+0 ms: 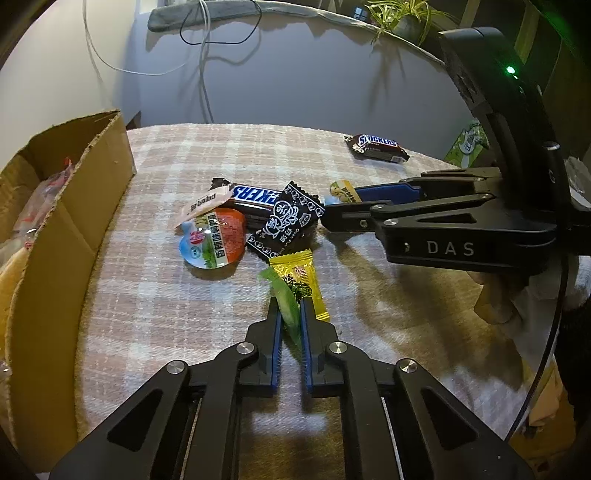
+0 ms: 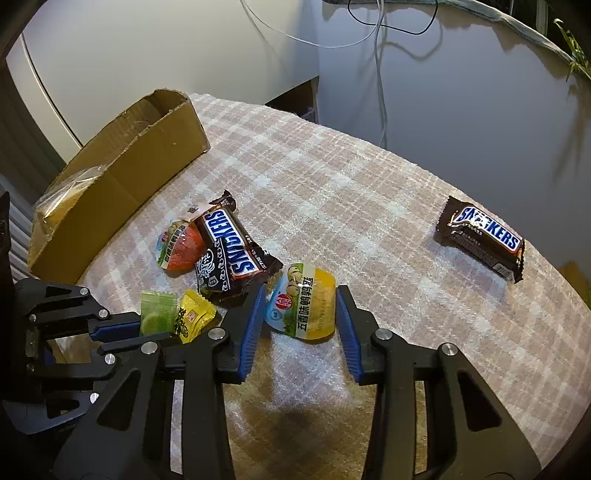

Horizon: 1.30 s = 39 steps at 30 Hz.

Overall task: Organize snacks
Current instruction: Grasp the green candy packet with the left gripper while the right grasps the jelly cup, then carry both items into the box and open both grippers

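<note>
My left gripper is shut on a small green candy packet, which lies beside a yellow candy packet on the checked cloth; it also shows in the right wrist view. My right gripper is open, its fingers on either side of a yellow egg cup snack, close to it or just touching. A pile holds a Snickers bar, a black candy packet and an orange egg cup snack. A second Snickers bar lies apart at the far right.
An open cardboard box with bagged snacks inside stands at the left edge of the table. A green packet sits behind the right gripper. Cables hang on the wall behind, and a plant stands on a ledge.
</note>
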Motion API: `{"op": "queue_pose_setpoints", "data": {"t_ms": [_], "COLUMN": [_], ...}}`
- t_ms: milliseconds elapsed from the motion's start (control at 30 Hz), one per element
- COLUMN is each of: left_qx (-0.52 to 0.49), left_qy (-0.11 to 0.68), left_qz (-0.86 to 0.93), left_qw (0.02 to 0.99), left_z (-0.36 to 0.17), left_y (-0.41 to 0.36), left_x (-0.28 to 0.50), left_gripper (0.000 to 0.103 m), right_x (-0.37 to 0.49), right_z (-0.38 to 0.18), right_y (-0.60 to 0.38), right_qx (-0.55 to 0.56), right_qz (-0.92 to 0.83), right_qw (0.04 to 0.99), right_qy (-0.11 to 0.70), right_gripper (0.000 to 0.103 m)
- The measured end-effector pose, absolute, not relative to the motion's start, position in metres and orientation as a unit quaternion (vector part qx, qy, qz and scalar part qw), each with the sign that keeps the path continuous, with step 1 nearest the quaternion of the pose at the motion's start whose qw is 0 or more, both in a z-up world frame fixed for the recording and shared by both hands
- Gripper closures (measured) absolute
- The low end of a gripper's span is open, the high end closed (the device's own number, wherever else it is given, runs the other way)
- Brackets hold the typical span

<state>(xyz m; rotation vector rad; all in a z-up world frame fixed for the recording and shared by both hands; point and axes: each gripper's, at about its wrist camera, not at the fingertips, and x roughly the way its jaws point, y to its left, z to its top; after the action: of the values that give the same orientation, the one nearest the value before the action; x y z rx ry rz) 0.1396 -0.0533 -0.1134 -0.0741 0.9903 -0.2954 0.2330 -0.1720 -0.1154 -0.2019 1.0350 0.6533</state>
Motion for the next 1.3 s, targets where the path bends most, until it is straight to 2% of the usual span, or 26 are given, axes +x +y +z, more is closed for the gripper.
{"op": "queue_pose_setpoints", "data": {"t_ms": [767, 1300], "left_qx": [-0.053, -0.07], "left_qy": [0.442, 0.379], "left_qz": [-0.128, -0.103], "left_qw": [0.886, 0.917], "left_z": [-0.092, -0.037], "left_y": [-0.033, 0.02], "left_x": [0.124, 0.104], "left_gripper": [0.099, 0.099], "right_x": [0.207, 0.189], "right_z": [-0.083, -0.033], "right_y": [-0.184, -0.13], "right_qx": [-0.077, -0.098], "right_qz": [0.307, 0.345], "right_qw": [0.833, 0.84], "right_qy": [0.454, 0.408], "right_gripper": [0.064, 0.064]}}
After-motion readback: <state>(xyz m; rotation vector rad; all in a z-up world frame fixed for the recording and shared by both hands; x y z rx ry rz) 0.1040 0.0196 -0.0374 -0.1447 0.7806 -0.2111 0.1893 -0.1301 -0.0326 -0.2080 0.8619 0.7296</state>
